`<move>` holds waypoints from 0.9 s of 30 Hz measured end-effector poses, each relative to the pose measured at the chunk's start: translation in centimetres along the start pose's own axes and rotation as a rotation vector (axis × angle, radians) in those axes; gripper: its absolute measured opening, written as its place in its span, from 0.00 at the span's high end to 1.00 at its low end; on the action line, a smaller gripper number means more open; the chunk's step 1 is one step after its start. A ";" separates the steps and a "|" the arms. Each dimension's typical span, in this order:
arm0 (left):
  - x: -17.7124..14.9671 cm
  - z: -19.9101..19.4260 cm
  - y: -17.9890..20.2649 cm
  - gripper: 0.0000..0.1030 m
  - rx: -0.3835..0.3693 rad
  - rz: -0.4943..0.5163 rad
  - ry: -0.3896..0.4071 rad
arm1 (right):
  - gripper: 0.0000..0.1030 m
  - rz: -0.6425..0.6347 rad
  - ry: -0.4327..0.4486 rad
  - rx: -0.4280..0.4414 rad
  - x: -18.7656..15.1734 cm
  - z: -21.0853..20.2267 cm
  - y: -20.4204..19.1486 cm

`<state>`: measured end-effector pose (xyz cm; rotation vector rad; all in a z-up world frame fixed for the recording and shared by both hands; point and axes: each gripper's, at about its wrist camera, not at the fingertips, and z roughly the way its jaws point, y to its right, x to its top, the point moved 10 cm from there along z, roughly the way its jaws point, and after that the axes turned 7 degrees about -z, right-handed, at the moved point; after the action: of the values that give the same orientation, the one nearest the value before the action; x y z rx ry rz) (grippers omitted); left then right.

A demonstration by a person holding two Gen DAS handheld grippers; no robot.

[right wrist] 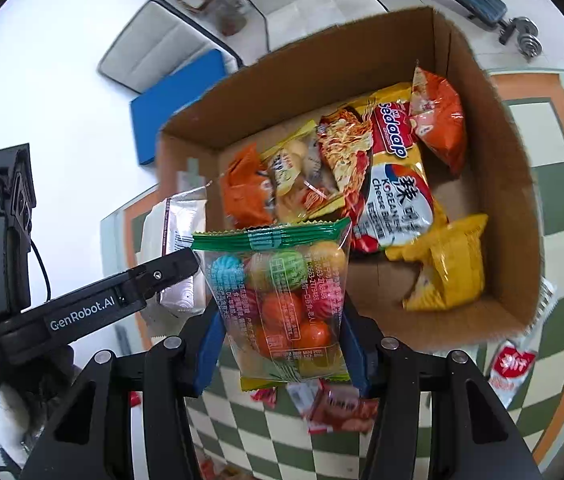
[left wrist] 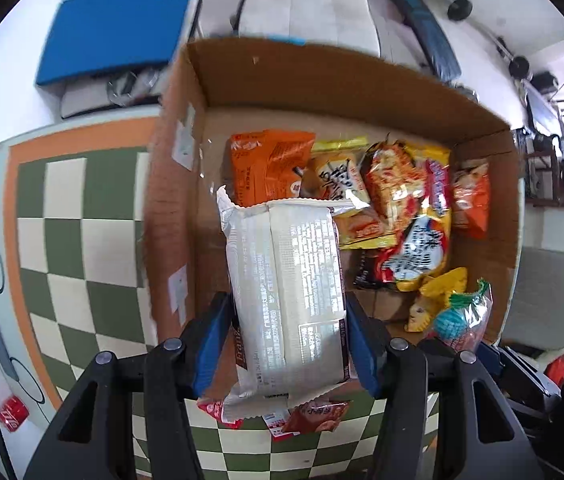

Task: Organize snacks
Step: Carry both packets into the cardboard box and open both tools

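Counter (left wrist: 82, 208): covered by a green-and-cream checkered mat with an orange border; white surface shows beyond the mat edge. A red can (left wrist: 12, 414) lies on its side on the white part at the near left.

Cardboard box (left wrist: 266, 76): open-topped, standing on the mat, holding a heap of snacks. Contents include an orange packet (left wrist: 266, 164) at the back left, a noodle packet (right wrist: 396, 196) with red, white and yellow print, an orange-red chip bag (right wrist: 440, 120) against the right wall, and a yellow packet (right wrist: 450, 268) at the near right.

Left gripper (left wrist: 288, 340): blue pads clamped on a white snack pack (left wrist: 286, 288), held over the box's near left part.

Right gripper (right wrist: 282, 340): clamped on a clear candy bag (right wrist: 282, 296) with a green top seal and coloured balls inside, held above the box's near edge.

Loose items on the mat: red wrappers (right wrist: 338, 406) beneath the grippers, and a white-and-red sachet (right wrist: 512, 366) just outside the box's right wall.

Room: blue pad (left wrist: 118, 28) on a pale seat behind the counter; white tiled floor; black dumbbells (right wrist: 526, 38) and a dark bench farther back.
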<state>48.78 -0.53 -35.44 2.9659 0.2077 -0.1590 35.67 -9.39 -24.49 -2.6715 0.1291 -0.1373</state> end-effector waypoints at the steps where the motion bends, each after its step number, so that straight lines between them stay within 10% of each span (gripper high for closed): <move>1: 0.1 0.5 -0.1 0.49 0.003 0.003 -0.015 | 0.47 0.002 -0.018 -0.008 0.2 1.0 0.2; 13: -0.4 4.3 -1.6 0.47 0.026 -0.006 -0.111 | 0.45 0.021 -0.114 -0.038 0.3 6.5 0.0; 17: -0.8 4.4 -1.9 0.40 0.010 -0.008 -0.120 | 0.07 0.001 -0.136 -0.065 0.4 7.3 0.2; 21: -1.4 3.9 -2.3 0.16 -0.004 -0.012 -0.111 | 0.07 -0.029 -0.147 -0.095 0.7 8.2 0.0; 27: -2.1 1.8 -2.2 0.16 -0.017 0.009 -0.076 | 0.07 -0.095 -0.147 -0.165 0.7 7.8 -0.8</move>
<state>46.23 1.03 -37.27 2.9366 0.1852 -0.2668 37.30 -5.31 -31.05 -2.8419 -0.0346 0.0419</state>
